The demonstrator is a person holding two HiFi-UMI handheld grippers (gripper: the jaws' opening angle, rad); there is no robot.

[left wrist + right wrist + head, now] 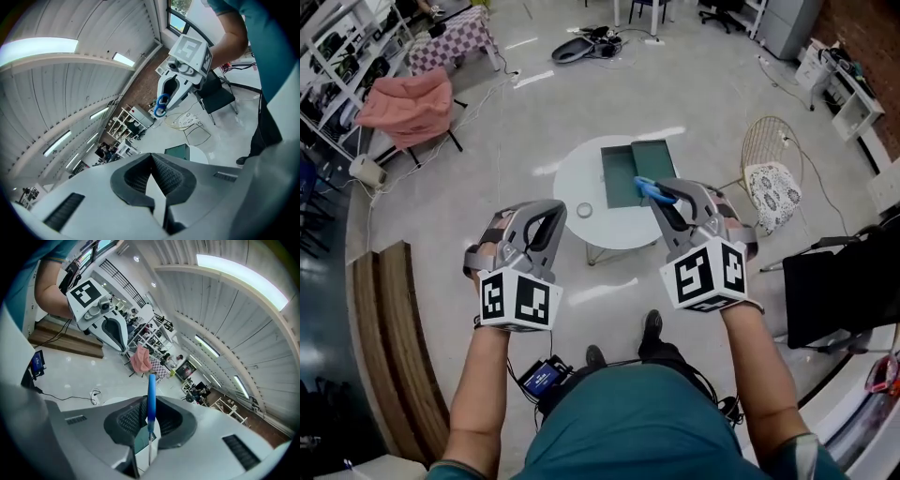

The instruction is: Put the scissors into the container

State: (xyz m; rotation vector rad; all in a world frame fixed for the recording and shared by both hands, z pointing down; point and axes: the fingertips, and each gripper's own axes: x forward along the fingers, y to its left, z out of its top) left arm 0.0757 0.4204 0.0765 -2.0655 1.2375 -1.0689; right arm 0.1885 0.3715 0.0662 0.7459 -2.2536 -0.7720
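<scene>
Scissors (651, 190) with blue handles are pinched in the right gripper (670, 202), above the green container (621, 174) on the round white worktop (574, 173). Left of the container, the left gripper (546, 218) is pressed together.

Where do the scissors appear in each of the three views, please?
Head view: scissors right of centre, in the right tongs, seen against the green container.
Left gripper view: upper middle, blue handle loop.
Right gripper view: low centre, between the jaws.
Shared landmark: the green container.
</scene>
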